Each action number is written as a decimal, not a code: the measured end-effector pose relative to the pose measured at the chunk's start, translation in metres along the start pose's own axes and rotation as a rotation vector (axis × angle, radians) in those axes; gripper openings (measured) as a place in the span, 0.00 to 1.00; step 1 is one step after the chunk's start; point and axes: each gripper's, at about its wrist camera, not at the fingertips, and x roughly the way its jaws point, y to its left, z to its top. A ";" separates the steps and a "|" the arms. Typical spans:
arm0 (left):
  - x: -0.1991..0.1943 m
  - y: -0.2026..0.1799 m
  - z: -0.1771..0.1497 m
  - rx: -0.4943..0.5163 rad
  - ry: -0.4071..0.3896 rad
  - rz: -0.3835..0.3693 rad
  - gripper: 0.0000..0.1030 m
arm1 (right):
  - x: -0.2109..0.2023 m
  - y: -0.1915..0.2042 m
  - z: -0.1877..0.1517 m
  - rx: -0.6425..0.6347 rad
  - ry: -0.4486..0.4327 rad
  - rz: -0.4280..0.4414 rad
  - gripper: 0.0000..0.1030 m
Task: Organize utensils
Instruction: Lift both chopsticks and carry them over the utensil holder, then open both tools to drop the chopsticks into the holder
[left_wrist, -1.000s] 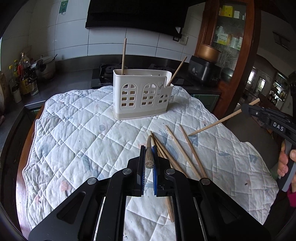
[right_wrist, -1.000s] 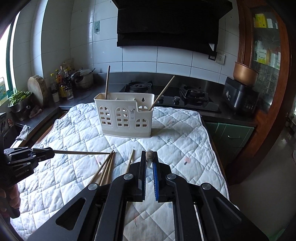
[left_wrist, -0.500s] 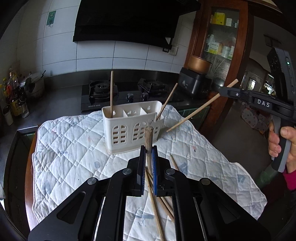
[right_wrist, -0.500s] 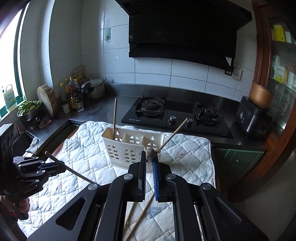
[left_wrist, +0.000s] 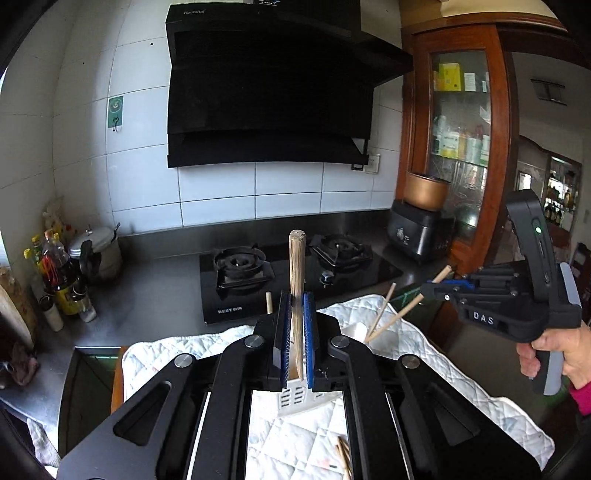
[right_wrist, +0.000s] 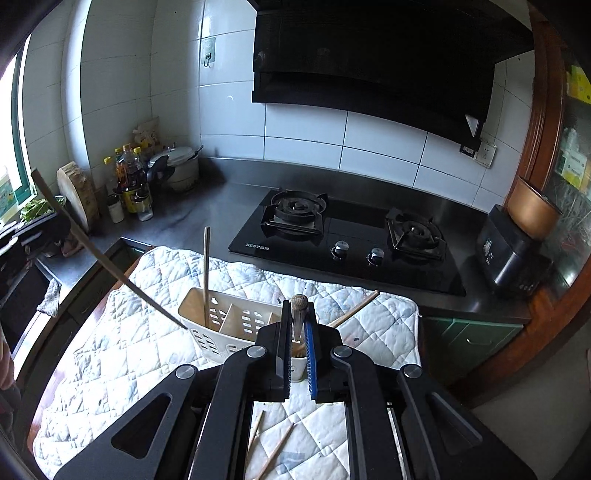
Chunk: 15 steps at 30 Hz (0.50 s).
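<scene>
Pinching one pale wooden chopstick (left_wrist: 296, 273) each, the left gripper (left_wrist: 295, 332) and right gripper (right_wrist: 298, 332) hang over the white slotted plastic caddy (right_wrist: 221, 332), which holds two sticks already, while several lie loose on the quilted white cloth (right_wrist: 122, 354).

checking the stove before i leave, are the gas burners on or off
Off, as far as shows: neither burner on the black hob has a visible flame, and nothing sits on them.
</scene>
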 end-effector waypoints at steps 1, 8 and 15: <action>0.008 0.002 0.002 -0.004 0.007 0.013 0.05 | 0.004 0.000 0.000 0.001 0.009 0.003 0.06; 0.062 0.015 -0.007 -0.023 0.117 0.040 0.05 | 0.029 0.002 0.000 -0.021 0.063 -0.001 0.06; 0.099 0.029 -0.030 -0.086 0.204 0.011 0.06 | 0.050 -0.001 -0.004 -0.007 0.098 0.008 0.06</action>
